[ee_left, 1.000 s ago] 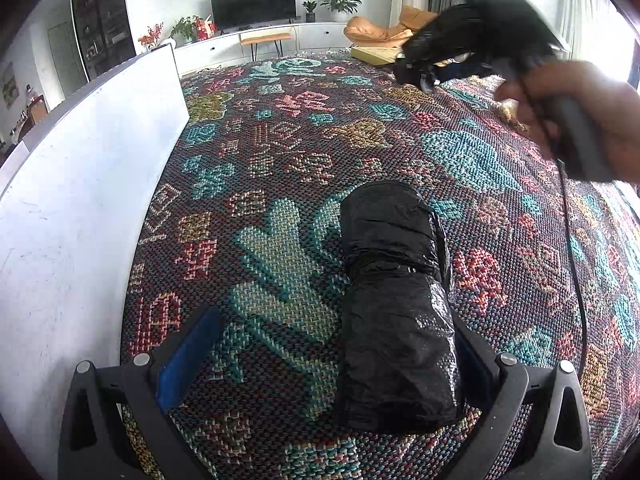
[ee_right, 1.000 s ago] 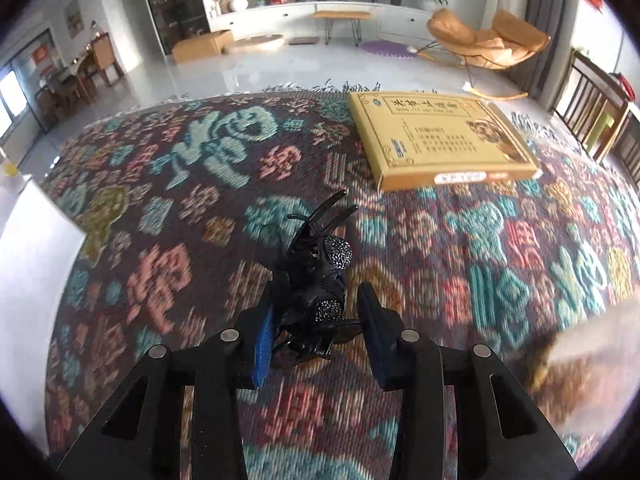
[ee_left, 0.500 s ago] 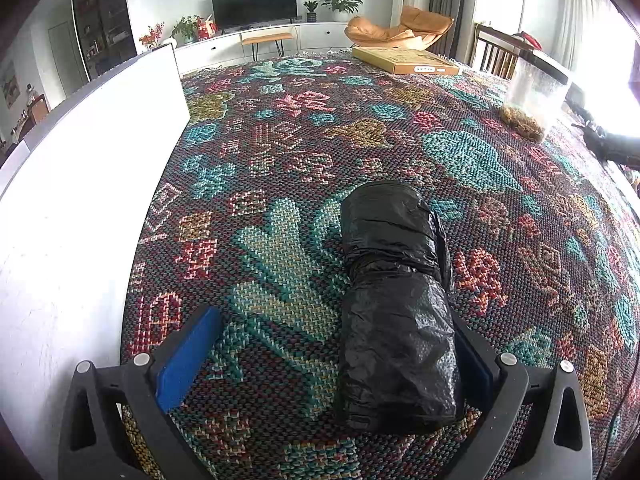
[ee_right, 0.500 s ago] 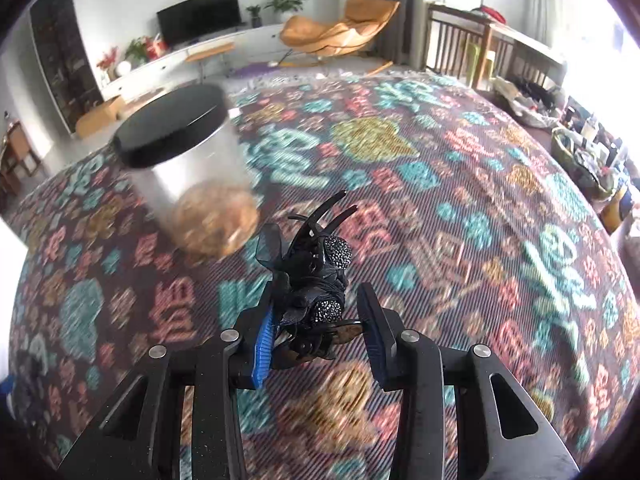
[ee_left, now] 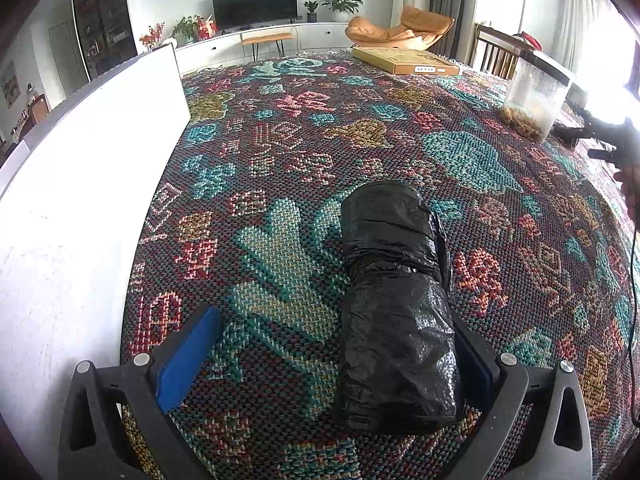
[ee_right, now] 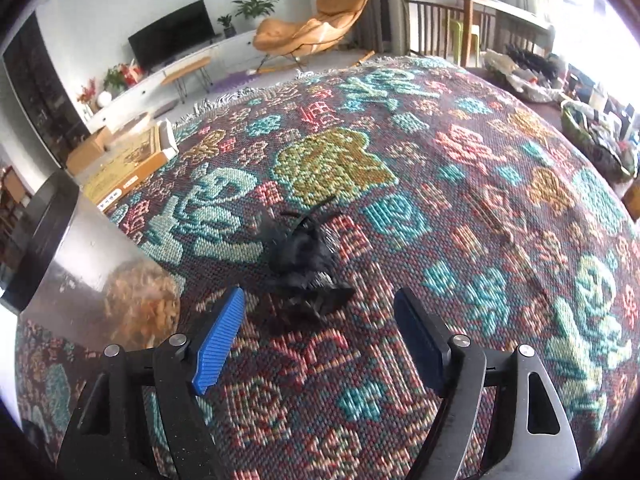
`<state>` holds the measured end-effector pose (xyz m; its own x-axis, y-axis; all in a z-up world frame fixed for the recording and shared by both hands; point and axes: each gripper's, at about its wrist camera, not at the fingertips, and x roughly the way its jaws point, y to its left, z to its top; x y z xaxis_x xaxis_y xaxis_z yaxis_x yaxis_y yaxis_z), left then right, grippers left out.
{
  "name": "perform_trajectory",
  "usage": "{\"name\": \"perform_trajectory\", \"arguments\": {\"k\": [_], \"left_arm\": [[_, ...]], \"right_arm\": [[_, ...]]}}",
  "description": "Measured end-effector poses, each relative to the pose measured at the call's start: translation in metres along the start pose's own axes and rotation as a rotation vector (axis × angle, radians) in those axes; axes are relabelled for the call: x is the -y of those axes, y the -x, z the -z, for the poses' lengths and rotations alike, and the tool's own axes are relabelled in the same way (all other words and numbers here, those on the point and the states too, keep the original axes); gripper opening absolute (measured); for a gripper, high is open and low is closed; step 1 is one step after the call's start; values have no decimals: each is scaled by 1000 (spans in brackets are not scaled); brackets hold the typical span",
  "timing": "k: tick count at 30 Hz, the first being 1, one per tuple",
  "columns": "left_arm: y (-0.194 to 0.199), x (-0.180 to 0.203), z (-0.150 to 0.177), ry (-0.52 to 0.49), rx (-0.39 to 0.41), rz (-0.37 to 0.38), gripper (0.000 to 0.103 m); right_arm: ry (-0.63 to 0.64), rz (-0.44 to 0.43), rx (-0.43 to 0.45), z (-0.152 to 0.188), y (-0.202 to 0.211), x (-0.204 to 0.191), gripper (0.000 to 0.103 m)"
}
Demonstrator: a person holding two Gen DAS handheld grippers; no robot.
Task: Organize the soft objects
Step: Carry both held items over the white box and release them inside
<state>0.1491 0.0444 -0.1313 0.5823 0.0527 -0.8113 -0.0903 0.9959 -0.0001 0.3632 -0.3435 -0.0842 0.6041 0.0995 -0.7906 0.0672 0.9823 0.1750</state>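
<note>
Letting go, I am opening my right gripper (ee_right: pixel 320 340) over the black hair clip (ee_right: pixel 304 268) lying at twelve o'clock on the rug (ee_right: pixel 460 184), my wide-open left gripper (ee_left: pixel 328 356) straddling the unsorted black bag roll (ee_left: pixel 396 312).

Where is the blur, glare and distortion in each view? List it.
Left wrist view: sharp on the black bag; blown-out window glare at the right edge, washing over the jar; fisheye bends the white board. Right wrist view: the black clip and near jar are smeared; glare top right.
</note>
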Motion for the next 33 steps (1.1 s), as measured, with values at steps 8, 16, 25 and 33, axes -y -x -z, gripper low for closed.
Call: {"name": "perform_trajectory", "arguments": {"k": [8, 16, 25, 33], "left_arm": [[0, 0, 0, 0, 0, 0, 103], [-1, 10, -10, 27, -211, -27, 103], [-9, 25, -29, -22, -217, -9, 79], [-2, 37, -72, 4, -171, 84, 36]], "right_arm": [[84, 126, -70, 62, 18, 17, 85], [94, 87, -179, 41, 6, 16, 90], [99, 37, -218, -50, -32, -2, 88], [153, 102, -318, -67, -53, -27, 33]]}}
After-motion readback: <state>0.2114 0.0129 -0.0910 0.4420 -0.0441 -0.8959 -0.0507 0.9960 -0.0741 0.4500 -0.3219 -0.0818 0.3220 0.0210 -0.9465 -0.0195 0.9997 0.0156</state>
